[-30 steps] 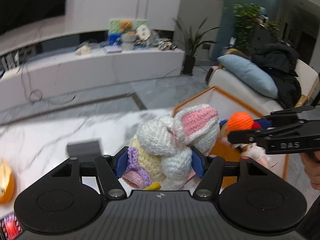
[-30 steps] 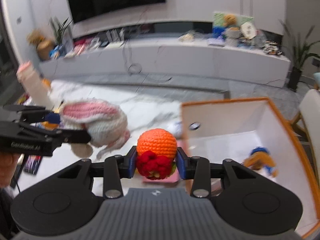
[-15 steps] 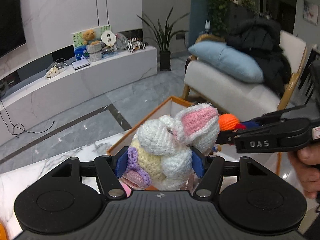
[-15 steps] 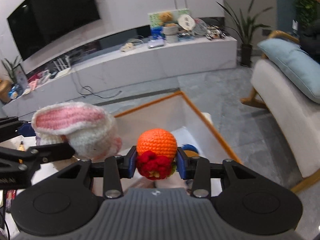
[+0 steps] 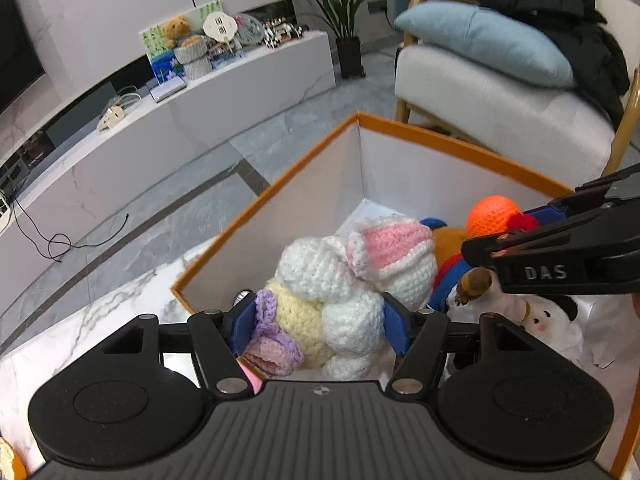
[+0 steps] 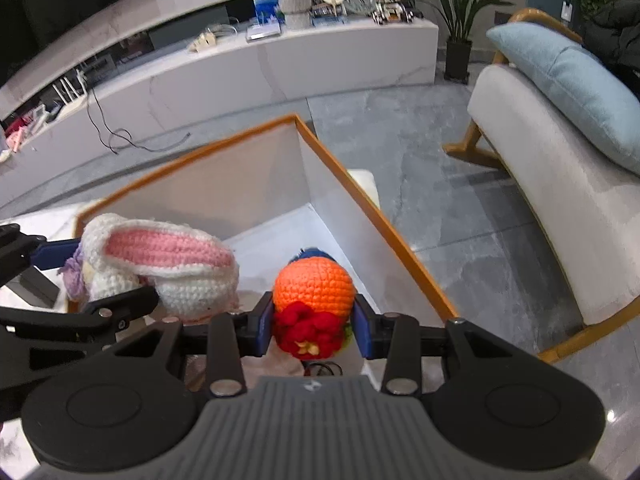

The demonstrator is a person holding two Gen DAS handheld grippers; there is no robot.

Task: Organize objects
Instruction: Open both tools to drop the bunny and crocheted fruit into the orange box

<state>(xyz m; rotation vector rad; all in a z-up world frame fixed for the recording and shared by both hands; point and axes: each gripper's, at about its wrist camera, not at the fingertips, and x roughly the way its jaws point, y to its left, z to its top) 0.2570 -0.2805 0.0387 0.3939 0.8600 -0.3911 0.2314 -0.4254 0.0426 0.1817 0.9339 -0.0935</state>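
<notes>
You held two claws over one box (image 5: pixel 304 184) with an orange rim, which stood on the white table (image 5: pixel 100 312). Your left claw (image 5: pixel 320 320) was clamped on one knitted rabbit (image 5: pixel 340 280) with a pink ear, above the open box. Your right claw (image 6: pixel 314 322) was clamped on one knitted orange ball (image 6: pixel 314 284) with a red flower, also above the box. Inside the box lay at least two more toys: one blue and orange doll (image 5: pixel 448 264) and one white plush toy (image 5: pixel 548 320).
</notes>
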